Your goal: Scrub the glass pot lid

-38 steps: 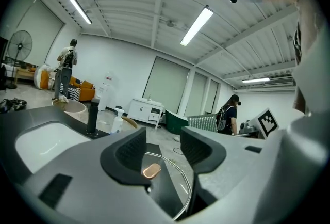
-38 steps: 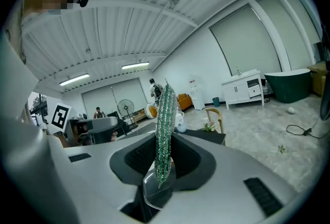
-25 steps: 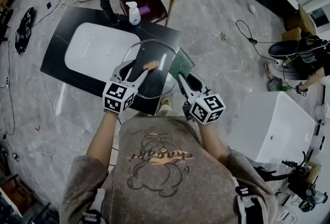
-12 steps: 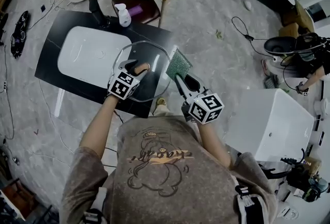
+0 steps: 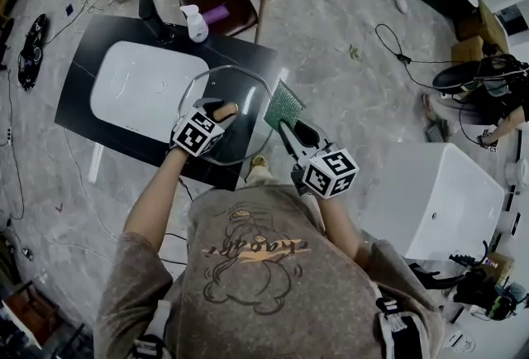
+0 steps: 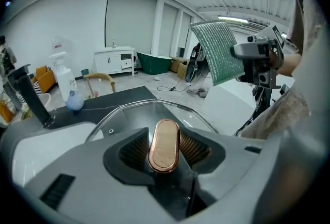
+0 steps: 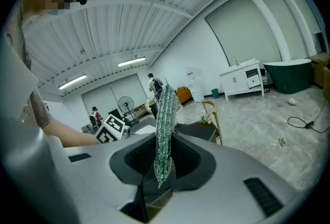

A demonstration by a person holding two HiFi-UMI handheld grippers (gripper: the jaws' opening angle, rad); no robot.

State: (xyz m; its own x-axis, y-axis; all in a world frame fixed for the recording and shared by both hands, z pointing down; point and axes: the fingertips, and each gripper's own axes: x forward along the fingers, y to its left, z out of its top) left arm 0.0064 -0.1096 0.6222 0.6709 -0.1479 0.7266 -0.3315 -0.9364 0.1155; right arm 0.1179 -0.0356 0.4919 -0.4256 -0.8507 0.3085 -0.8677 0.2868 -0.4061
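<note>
**A:** Your left gripper [image 5: 218, 111] is sitting lower than a second ago, tipped down onto the glass pot lid [image 5: 246, 93]. What are its jaws doing?

**B:** They have just been closing. You are now clamping the lid's copper-coloured handle [image 6: 164, 145] between them, with the pads meeting its two long sides.

**A:** Where is the lid lying?

**B:** It is lying flat on the black countertop [image 5: 240, 51], at the right end. It sits between the white basin [image 5: 140, 93] and the right edge, and its rim is reaching that edge.

**A:** And the right gripper [image 5: 283, 124]?

**B:** You are holding it just off the countertop's right edge. Its jaws are pinching a green scrub pad [image 5: 286, 105], which is standing upright and raised clear of the glass.
</note>
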